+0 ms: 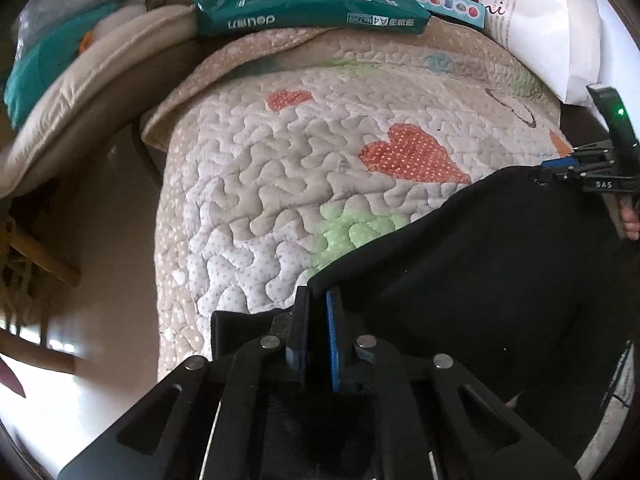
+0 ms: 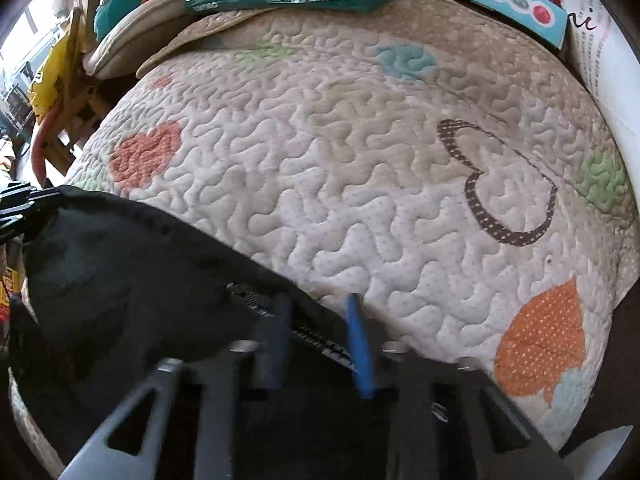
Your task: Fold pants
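Pants (image 1: 500, 264), black soft-knit fabric, lie on the quilted cream bedcover with coloured hearts (image 1: 280, 152), their far edge running between the 2 tongs. The left gripper (image 1: 318, 320) is pinched tight on 1 corner of that edge. The right gripper (image 2: 320, 332) stands narrow over the other corner, cloth between its blurred pads; contact I cannot tell. Best lift both corners evenly, keeping the edge taut, before carrying it over.

One black pair of pants (image 1: 500, 248) at lower right of the left wrist view, one quilted blanket (image 1: 280, 168), two grippers (image 1: 318, 304) (image 2: 320, 320), one green paper ream (image 1: 308, 12) and one blue shapes box (image 1: 440, 2) along the top edge.
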`<state>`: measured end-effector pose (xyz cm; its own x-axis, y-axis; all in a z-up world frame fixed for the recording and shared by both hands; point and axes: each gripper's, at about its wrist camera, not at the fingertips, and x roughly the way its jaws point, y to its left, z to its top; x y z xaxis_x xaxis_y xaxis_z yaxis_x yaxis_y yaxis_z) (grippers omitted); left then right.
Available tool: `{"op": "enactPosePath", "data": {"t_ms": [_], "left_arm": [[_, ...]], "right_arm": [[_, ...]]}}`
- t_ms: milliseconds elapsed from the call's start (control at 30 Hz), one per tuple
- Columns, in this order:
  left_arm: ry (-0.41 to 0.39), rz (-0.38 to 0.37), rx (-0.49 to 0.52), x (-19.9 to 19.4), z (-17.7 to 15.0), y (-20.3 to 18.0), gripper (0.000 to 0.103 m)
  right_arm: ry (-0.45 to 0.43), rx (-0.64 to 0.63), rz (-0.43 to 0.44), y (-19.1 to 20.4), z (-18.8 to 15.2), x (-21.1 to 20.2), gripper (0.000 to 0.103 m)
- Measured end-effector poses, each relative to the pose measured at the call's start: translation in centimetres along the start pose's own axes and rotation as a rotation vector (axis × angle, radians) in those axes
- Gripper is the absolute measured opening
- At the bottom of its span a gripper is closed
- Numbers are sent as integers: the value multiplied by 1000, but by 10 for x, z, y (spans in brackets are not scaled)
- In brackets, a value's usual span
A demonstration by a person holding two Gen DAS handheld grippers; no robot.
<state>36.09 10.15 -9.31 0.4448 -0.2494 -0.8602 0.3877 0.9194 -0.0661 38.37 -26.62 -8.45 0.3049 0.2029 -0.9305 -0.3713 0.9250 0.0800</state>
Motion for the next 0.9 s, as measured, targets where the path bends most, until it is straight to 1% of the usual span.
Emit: {"op": "enactPosePath", "data": {"t_ms": [33, 67, 133, 200, 333, 467, 600, 633, 733, 833, 867, 900], "left_arm": [[-9, 13, 3, -3, 0, -2, 7], [-17, 22, 4, -6, 0, -3, 7], [-42, 40, 1, -17, 1, -5, 7], [-69, 54, 3, -29, 0, -7, 7], [-145, 81, -1, -67, -7, -14, 7], [-205, 107, 33, -110, -32, -29, 7], [-226, 121, 64, -142, -72, -46, 7], [-229, 126, 72, -149, -87, -51, 7], [-223, 140, 90, -160, -127, -65, 8], [-193, 172, 113, -158, -161, -80, 9], [-181, 187, 124, -156, -170, -84, 11], [-163, 214, 148, -152, -180, -90, 12]], "right_arm": [[1, -5, -6, 3, 0, -2, 13], [-1, -10, -12, 6, -1, -5, 10], [-18, 4, -7, 8, -4, -16, 8], [-46, 16, -3, 11, -10, -32, 7], [-94, 3, -18, 29, -28, -69, 6], [-124, -31, -38, 52, -57, -107, 6], [-119, -61, -49, 78, -100, -139, 6], [-112, -66, -46, 85, -112, -145, 6], [-54, -93, -36, 104, -155, -151, 6], [38, -120, -46, 123, -195, -144, 6], [77, -132, -57, 130, -209, -139, 6], [100, -143, -68, 134, -217, -134, 6]]}}
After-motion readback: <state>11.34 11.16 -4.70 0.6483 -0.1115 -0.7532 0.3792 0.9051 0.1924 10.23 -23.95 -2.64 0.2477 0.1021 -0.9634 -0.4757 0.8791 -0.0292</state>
